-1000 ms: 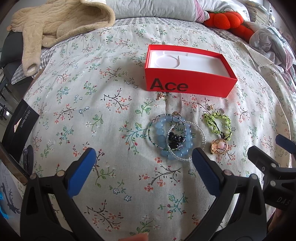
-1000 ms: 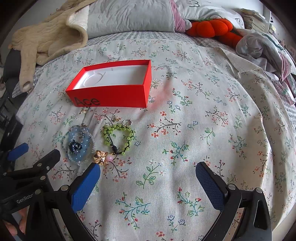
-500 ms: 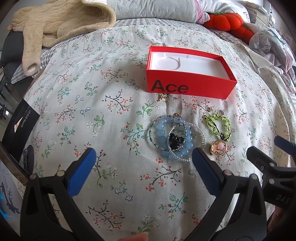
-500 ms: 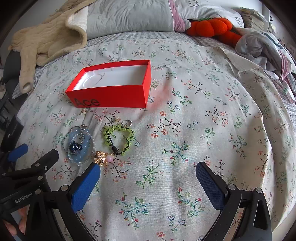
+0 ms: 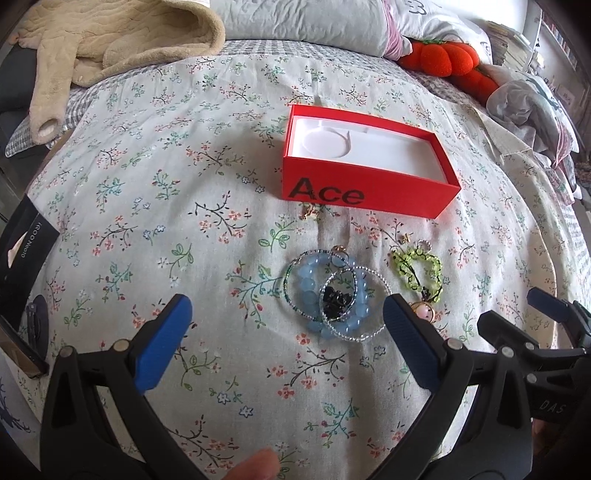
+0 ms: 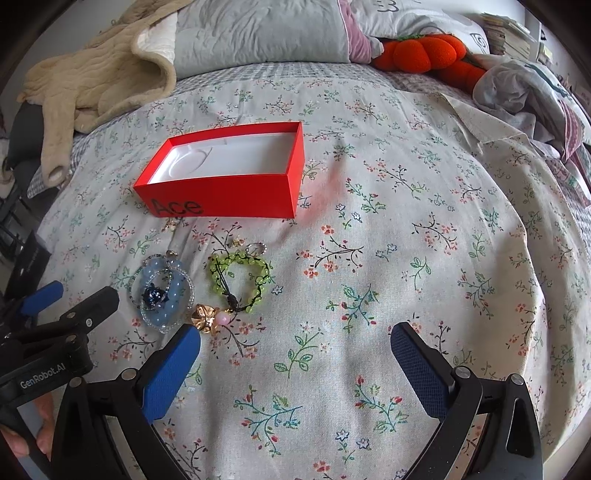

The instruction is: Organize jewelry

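A red "Ace" box (image 5: pixel 369 192) (image 6: pixel 229 195) with an empty white insert lies open on the floral bedspread. In front of it lies a heap of jewelry: a blue bead bracelet (image 5: pixel 314 291) (image 6: pixel 166 288) with thin clear bead rings and a dark charm (image 5: pixel 334 297), a green bead bracelet (image 5: pixel 417 269) (image 6: pixel 240 277), and a gold and pink charm (image 6: pixel 208 315). Small gold bits (image 5: pixel 308 212) lie beside the box. My left gripper (image 5: pixel 286 321) is open, just short of the blue bracelet. My right gripper (image 6: pixel 295 350) is open over bare cloth, right of the heap.
A beige fleece garment (image 5: pixel 92 40) and a grey pillow (image 6: pixel 258 29) lie at the back. Orange plush pumpkins (image 6: pixel 424 51) and crumpled clothes (image 6: pixel 535 96) sit at the back right. A black box (image 5: pixel 26 240) stands at the left bed edge.
Both grippers have crept slightly forward toward the jewelry; the box and bracelets sit a little nearer in view. Nothing was taken hold of.
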`<state>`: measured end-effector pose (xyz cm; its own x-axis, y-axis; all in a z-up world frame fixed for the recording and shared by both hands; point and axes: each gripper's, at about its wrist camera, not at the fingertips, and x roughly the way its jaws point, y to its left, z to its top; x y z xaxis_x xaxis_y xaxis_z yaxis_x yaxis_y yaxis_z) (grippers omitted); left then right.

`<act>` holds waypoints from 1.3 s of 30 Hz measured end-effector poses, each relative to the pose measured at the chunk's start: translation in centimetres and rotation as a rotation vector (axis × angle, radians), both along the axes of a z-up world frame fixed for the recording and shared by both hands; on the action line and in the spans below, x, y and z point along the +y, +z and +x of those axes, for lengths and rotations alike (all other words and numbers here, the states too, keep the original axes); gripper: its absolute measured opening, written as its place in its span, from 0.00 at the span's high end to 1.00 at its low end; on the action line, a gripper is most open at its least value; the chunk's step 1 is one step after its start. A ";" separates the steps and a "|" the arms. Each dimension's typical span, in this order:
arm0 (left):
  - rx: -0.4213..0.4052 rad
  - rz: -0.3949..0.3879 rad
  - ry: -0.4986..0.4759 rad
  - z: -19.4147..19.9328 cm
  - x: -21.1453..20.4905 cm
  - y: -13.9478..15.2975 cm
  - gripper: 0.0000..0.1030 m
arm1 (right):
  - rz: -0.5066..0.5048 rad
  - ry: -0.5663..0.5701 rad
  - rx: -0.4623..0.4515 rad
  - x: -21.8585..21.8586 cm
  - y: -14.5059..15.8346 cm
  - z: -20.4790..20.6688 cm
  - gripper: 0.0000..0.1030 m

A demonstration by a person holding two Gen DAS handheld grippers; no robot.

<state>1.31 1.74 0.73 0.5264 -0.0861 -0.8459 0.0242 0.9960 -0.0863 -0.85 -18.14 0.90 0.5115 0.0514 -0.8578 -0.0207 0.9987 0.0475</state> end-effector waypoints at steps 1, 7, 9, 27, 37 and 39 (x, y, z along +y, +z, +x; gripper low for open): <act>-0.013 -0.006 0.000 0.2 0.2 0.0 0.00 | 0.008 0.008 0.013 0.0 0.1 0.3 0.00; -0.002 -0.038 -0.037 2.3 1.0 -0.2 0.00 | -0.008 0.056 0.066 0.4 0.4 2.2 0.00; 0.020 -0.070 -0.049 3.3 1.6 -0.4 0.00 | 0.004 0.066 0.089 0.6 0.6 3.2 0.00; 0.066 -0.173 -0.169 8.1 1.8 -4.8 0.51 | 0.272 0.198 0.047 -1.6 -3.1 9.4 0.57; 0.041 -0.157 -0.283 8.9 0.1 -5.3 0.74 | 0.286 0.312 0.012 -0.5 -4.4 10.0 0.73; 0.041 -0.161 -0.296 9.1 0.0 -5.5 0.74 | 0.296 0.322 0.010 -0.2 -4.6 9.9 0.73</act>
<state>10.38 1.70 -4.72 0.4245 -0.3639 -0.8291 0.3034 0.9199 -0.2484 9.09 -18.31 -3.68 0.4208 0.4515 -0.7868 -0.3270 0.8845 0.3326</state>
